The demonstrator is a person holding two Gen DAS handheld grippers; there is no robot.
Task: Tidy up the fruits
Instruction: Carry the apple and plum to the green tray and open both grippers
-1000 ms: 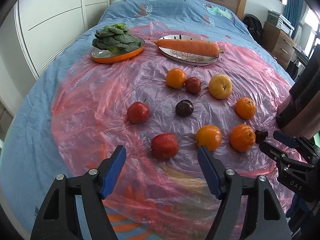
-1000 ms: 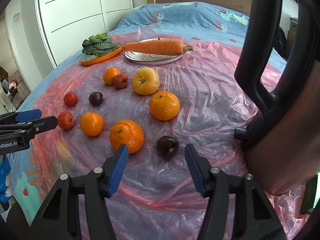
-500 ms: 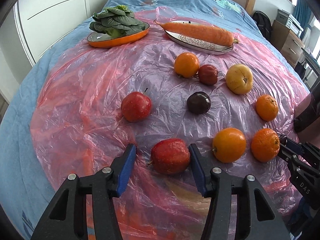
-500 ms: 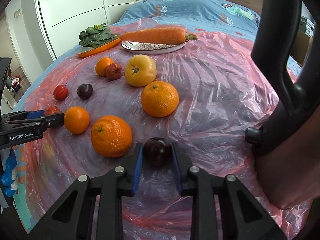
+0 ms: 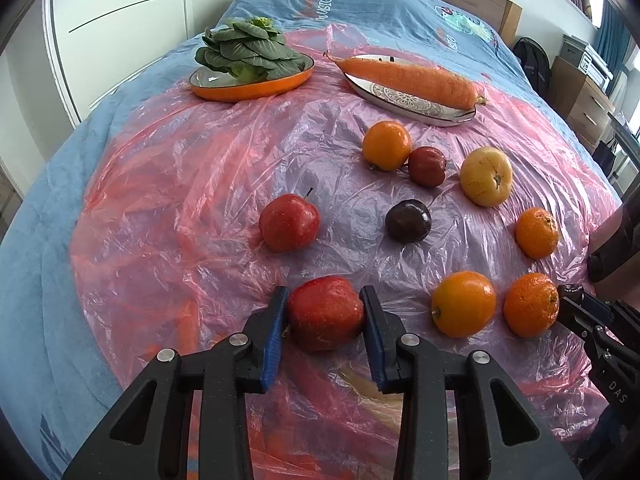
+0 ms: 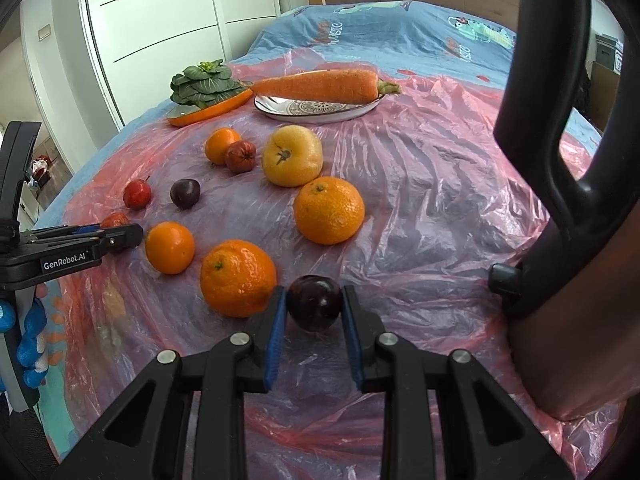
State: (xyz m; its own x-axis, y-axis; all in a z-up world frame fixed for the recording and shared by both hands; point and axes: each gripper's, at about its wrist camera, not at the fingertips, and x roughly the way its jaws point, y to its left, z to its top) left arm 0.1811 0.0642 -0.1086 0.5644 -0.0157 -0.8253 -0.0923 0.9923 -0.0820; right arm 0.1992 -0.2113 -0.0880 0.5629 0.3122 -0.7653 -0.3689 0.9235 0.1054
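Observation:
Fruit lies scattered on a pink plastic sheet (image 5: 200, 184) spread over a bed. My left gripper (image 5: 324, 294) has its jaws closing around a red apple (image 5: 324, 314), and both blue pads touch its sides. My right gripper (image 6: 313, 294) is shut on a dark plum (image 6: 314, 304) that rests on the sheet. In the right wrist view the left gripper (image 6: 132, 236) shows at the left edge with the apple (image 6: 114, 220) partly hidden behind it. The right gripper (image 5: 572, 300) shows at the right edge of the left wrist view.
Loose on the sheet lie several oranges (image 5: 464, 304), a yellow fruit (image 5: 486, 176), another red apple (image 5: 289, 222), another dark plum (image 5: 408, 220) and a small dark red fruit (image 5: 427, 166). Behind them are an orange plate (image 5: 248, 88) of greens and a patterned plate (image 5: 404, 104) bearing a carrot (image 5: 408, 76).
My left gripper came forward and down over the red apple and closed on its sides. My right gripper closed on the dark plum and has stayed on it.

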